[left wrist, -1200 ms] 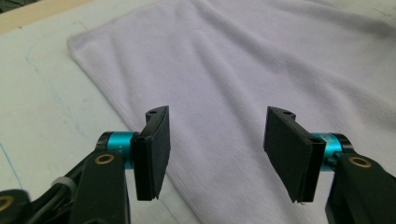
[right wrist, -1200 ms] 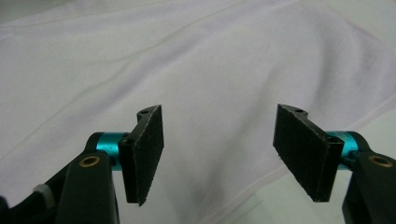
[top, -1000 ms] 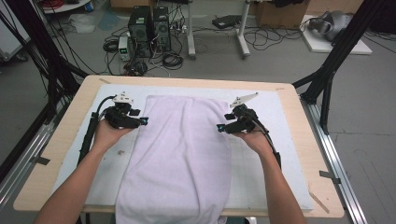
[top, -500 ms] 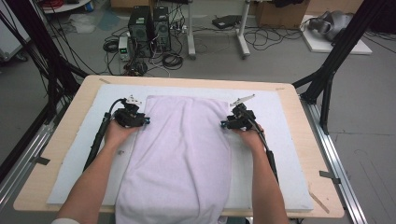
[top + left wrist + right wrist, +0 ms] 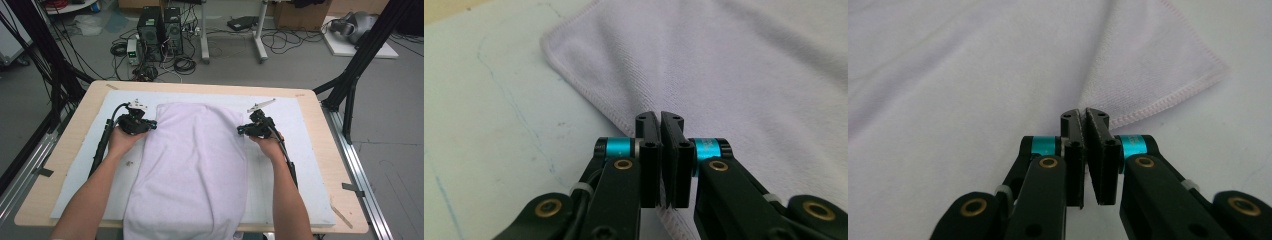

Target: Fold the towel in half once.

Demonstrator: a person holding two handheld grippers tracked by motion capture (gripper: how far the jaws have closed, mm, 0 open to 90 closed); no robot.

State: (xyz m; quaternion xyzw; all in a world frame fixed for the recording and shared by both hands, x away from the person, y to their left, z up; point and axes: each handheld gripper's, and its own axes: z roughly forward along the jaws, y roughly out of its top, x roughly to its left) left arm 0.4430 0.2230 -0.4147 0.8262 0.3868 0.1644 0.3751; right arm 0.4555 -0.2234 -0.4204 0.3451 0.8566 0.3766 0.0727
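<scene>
pale blue mat (image 5: 305, 150) covering wooden table (image 5: 75, 140) | two black computer towers (image 5: 160, 27) on grey floor beyond, amid tangled cables (image 5: 185, 62) | black frame struts (image 5: 350, 75) at both sides

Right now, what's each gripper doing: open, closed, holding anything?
Left gripper: closed on the towel's left edge.
Right gripper: closed on the towel's right edge.

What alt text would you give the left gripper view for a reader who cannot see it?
The left gripper, its two black jaws closed together, pinches the stitched side edge of a pale lilac towel lying flat. To the left of the towel is the light blue mat under it, marked with faint lines.
</scene>
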